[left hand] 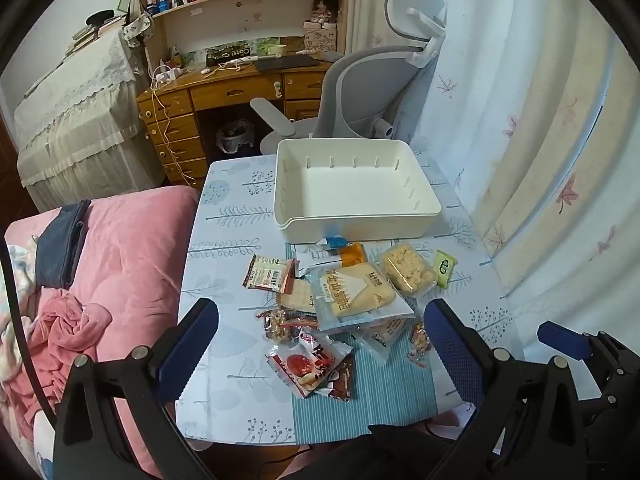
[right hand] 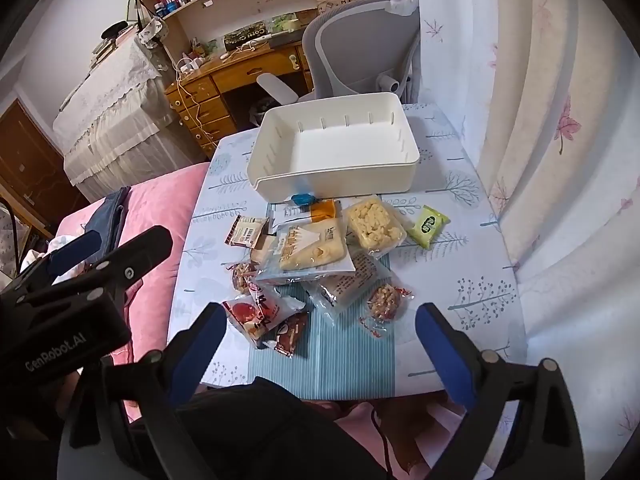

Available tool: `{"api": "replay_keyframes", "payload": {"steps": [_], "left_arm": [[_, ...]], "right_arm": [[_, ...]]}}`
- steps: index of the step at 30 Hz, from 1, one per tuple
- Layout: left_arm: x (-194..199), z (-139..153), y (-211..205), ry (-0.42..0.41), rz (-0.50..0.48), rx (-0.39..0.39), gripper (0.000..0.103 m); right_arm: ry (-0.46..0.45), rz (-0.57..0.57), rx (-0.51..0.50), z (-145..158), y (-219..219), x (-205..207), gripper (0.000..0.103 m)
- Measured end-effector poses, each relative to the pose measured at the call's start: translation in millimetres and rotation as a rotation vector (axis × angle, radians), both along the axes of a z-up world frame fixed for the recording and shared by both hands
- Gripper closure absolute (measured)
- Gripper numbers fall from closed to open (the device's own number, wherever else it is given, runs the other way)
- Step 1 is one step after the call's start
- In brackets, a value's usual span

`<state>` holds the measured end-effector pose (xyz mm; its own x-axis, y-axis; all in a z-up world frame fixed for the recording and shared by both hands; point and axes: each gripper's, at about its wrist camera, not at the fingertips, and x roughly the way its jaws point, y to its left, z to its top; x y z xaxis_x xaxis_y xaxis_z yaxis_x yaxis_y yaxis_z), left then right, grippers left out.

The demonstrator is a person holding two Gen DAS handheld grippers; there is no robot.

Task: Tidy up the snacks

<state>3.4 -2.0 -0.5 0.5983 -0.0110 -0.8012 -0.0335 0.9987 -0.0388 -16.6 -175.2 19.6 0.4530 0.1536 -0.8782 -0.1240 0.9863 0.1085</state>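
A pile of several snack packets lies on a small table (left hand: 224, 360) with a tree-print cloth. It includes a big bread bag (left hand: 356, 292) (right hand: 310, 248), a clear pack of yellow puffs (left hand: 408, 270) (right hand: 374, 226), a green sachet (left hand: 445, 263) (right hand: 429, 225) and a red packet (left hand: 306, 366) (right hand: 256, 314). Behind the pile stands an empty white bin (left hand: 360, 232) (right hand: 344, 186). My left gripper (left hand: 320, 344) hovers open above the near packets, holding nothing. My right gripper (right hand: 320, 340) hangs open over the table's near edge, also with nothing in it.
A pink bed (left hand: 120, 264) runs along the table's left side. A curtain (left hand: 540, 140) hangs close on the right. A grey office chair (left hand: 372, 92) and a wooden desk (left hand: 224, 92) stand beyond the bin. The left gripper's body (right hand: 60, 320) shows in the right wrist view.
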Motion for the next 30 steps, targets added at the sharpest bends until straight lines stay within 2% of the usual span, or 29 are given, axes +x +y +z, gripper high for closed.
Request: {"api": "replay_keyframes", "payload": {"steps": [9,20,21,30], "left_arm": [[1,-1,1,0.007,0.001,-0.003,0.001],[-9,-5,4,0.035,0.068,-0.015,0.001],[-10,-5,5,0.037,0.079,-0.016,0.001],[-24,-12,3,0.072,0.141,-0.02,0.001]], "right_arm": [[0.009,0.003,0.003,-1,-3,4,0.007],[0.039,0.01,0.026,-3,3,5,0.007],[0.042,0.012,0.039,-9,-10,0,0.007],[0.081,-0.001,0.1,-21,-27,-6,0.007]]}}
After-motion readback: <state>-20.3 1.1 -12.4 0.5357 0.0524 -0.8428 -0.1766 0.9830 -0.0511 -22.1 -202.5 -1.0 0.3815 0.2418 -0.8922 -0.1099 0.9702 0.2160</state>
